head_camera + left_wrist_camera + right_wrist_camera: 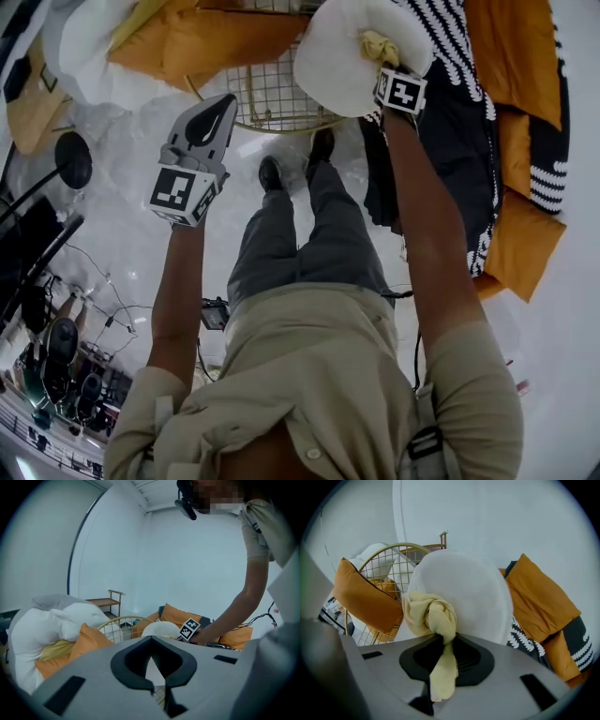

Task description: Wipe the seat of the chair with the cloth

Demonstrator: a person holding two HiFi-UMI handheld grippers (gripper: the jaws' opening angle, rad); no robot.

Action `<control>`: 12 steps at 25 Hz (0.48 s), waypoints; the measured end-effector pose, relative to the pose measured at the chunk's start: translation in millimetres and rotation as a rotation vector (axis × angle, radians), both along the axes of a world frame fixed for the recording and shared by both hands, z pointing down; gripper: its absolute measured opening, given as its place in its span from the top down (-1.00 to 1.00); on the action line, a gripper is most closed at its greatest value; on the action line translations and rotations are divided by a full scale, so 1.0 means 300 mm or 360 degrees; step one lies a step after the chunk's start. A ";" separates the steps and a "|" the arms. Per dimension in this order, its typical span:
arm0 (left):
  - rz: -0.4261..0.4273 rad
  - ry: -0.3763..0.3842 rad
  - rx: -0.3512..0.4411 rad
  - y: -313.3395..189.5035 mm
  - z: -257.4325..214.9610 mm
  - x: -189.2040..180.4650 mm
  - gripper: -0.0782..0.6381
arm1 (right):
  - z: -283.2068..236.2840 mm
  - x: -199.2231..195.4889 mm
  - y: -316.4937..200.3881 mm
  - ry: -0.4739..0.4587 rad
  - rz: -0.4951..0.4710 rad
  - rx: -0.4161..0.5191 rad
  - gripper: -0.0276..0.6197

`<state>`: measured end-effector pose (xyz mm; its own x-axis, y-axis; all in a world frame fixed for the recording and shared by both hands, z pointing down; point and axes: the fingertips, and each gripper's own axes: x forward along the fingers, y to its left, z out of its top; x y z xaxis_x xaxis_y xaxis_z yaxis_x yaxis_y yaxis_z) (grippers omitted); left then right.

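Right tongs point(443, 660), clamped on a bunched, knotted pale-yellow cloth point(431, 616) that lies against the round white seat point(473, 588) of the gold wire chair point(389, 566), orange cushions point(543, 602) beside it; left tongs point(158, 686), closed and empty, held apart from the chair.

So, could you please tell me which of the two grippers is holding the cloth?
The right gripper: a yellow cloth is pinched between its fingers and bunched against the white seat cushion. The left gripper holds nothing.
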<state>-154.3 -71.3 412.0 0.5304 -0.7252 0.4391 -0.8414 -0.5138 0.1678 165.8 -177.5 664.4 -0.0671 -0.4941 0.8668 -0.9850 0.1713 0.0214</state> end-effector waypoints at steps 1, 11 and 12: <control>-0.0001 -0.0006 0.0009 0.006 -0.026 -0.005 0.74 | -0.021 0.029 0.009 0.0023 0.0003 -0.0003 0.68; 0.0043 -0.0029 0.0154 0.072 -0.325 0.042 0.74 | -0.516 0.267 0.040 -0.0204 0.0230 0.0288 0.68; 0.0042 -0.0032 0.0179 0.090 -0.368 0.044 0.74 | -0.596 0.266 0.047 -0.0246 0.0221 0.0356 0.68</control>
